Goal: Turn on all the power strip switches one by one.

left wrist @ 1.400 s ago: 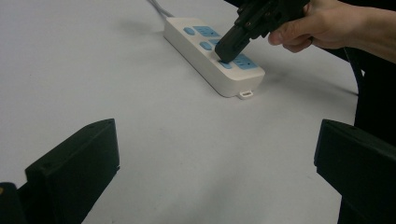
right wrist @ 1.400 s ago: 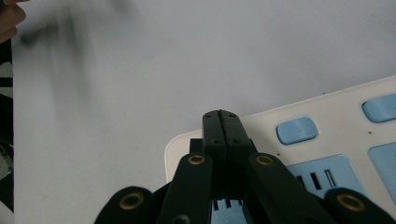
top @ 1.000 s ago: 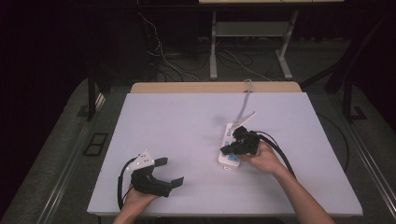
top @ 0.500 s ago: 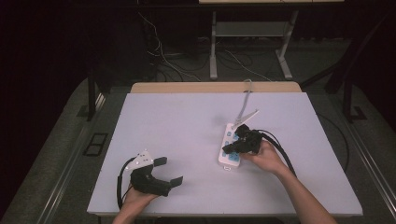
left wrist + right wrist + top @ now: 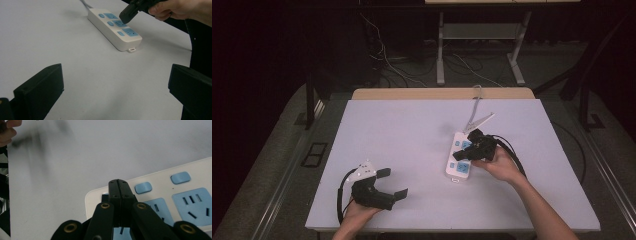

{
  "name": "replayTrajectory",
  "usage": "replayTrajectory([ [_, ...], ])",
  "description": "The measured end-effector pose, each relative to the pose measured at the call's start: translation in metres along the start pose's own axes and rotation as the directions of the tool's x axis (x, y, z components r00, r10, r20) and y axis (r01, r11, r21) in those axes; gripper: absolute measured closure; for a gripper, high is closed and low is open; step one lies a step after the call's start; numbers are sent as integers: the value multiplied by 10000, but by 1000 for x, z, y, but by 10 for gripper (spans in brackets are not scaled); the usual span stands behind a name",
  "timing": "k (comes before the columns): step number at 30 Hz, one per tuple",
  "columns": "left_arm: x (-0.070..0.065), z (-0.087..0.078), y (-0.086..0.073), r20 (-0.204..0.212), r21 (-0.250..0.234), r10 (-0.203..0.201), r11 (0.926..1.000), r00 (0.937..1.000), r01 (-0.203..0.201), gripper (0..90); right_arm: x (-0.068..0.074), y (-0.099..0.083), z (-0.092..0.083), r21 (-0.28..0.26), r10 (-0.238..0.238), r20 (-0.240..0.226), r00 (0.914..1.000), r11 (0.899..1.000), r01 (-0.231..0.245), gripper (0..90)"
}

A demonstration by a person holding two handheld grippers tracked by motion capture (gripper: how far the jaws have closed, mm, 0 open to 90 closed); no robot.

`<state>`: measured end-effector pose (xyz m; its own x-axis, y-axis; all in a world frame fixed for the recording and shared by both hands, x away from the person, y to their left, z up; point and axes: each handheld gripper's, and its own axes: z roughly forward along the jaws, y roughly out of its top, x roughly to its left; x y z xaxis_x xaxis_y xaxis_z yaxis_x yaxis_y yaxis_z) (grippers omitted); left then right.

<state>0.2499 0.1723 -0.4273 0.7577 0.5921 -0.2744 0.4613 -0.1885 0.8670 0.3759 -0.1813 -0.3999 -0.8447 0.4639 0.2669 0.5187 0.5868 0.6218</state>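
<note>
So the right tool [image 5: 466, 148], jaws clenched on nothing, is hovering over the white plastic power strip with blue sockets [image 5: 460, 156] lying lengthwise front-to-back right of centre on the pale bench [image 5: 412, 135], while the left tool [image 5: 392, 183] is sitting released, well apart.

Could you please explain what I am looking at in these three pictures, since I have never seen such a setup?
A person sits at a white table holding a two-fingered hand tool in each hand. The high view looks down from above; the other two come from cameras riding on each tool. The left gripper rests near the table's front edge, open and holding nothing. The right gripper, its fingers pressed together, points down over a white power strip with blue sockets and buttons; whether it touches is unclear. The strip's cable runs toward the far edge.
</note>
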Motion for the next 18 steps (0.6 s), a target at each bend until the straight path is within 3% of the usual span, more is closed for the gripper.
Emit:
replayTrajectory([
  [18,1,0,0,10,-13,3,10000,10000,-3,0,-3,18,-9,152,-224,158,9996,9996,222,900],
])
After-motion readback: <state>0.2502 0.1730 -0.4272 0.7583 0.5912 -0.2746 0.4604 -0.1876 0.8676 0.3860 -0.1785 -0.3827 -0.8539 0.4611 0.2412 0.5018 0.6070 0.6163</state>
